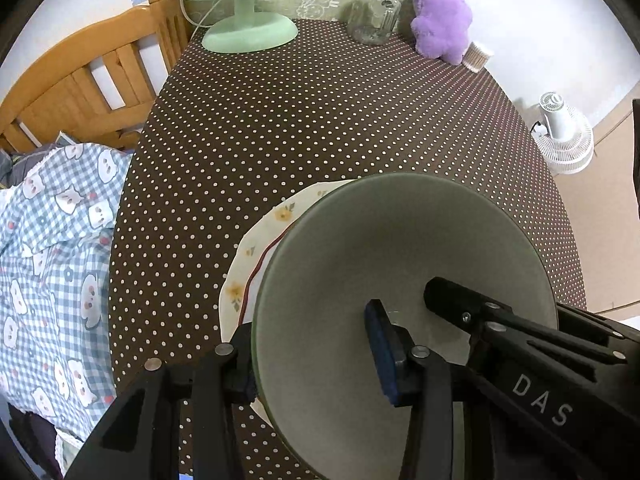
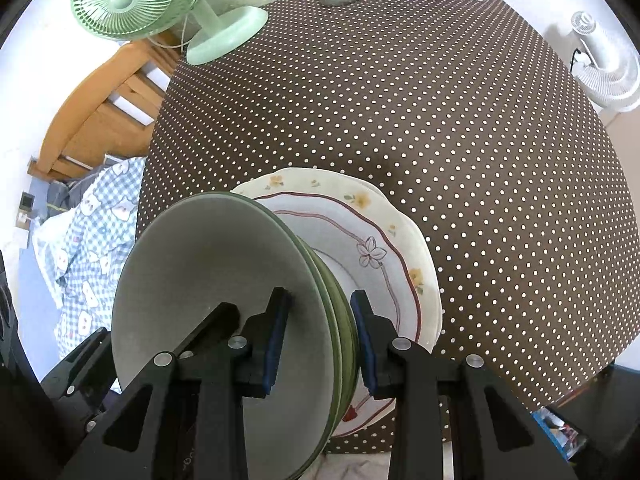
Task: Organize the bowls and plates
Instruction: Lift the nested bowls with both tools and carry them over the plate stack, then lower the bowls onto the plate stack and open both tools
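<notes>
- Brown polka-dot cloth covers the round worktop (image 2: pixel 440 128), with a mint-green fan (image 2: pixel 136 0), a glass jar (image 1: pixel 374 10) and a purple plush toy (image 1: pixel 442 12) along its far edge.
- Beside it stands a wooden bed frame (image 1: pixel 92 80) with blue checked bedding (image 1: pixel 52 280); a white fan (image 1: pixel 564 136) sits on the floor.
- Near the front edge lies a cream plate (image 2: pixel 400 240) with scalloped rim, yellow flowers and a dark red line.
- Over it is a matte grey-green bowl (image 2: pixel 224 280), tilted, with darker green rims stacked under it.
- Left gripper (image 1: pixel 312 352): fingers pinch the bowl's rim, one inside, one outside.
- Right gripper (image 2: pixel 320 340): fingers pinch the opposite rim, across the stacked edges.
</notes>
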A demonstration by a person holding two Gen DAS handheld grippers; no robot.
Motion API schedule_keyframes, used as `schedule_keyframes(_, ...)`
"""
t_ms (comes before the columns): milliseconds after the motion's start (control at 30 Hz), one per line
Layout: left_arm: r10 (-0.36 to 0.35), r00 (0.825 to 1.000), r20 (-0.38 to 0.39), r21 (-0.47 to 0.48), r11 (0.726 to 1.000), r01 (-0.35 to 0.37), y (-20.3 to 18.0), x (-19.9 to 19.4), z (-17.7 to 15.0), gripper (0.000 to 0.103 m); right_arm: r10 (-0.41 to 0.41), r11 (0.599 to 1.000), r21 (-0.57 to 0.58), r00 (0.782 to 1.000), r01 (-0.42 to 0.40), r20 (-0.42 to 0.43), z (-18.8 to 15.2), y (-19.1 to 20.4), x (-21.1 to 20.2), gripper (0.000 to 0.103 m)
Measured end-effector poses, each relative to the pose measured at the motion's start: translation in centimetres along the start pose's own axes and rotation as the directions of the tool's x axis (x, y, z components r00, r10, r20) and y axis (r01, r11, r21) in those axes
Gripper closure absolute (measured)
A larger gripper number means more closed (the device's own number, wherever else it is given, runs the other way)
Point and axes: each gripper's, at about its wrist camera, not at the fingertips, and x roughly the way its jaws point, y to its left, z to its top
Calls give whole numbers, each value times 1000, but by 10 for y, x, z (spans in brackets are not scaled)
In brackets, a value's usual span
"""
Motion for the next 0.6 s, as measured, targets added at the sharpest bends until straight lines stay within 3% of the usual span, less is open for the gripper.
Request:
schedule_keyframes(267,3,1000,22,30,1000,-4,-2,-1,-3,59,1,1000,1,999,-1,32,-6,0,-3,67)
schedule_keyframes(367,16,1000,26,37,999,-17,-1,-2,-4,54,-18,1000,-9,999,19,43,-8,2,-5,67)
schedule_keyframes(533,42,998,37,42,998,-43,1,-4,-8,37,-55,998,-28,996,57,65,-12,3,-9,67)
schedule_keyframes(600,46,998,43,37,998,-47,2,-5,-11,35,-65,997,-33,996,67,68,-13,1,-10,64)
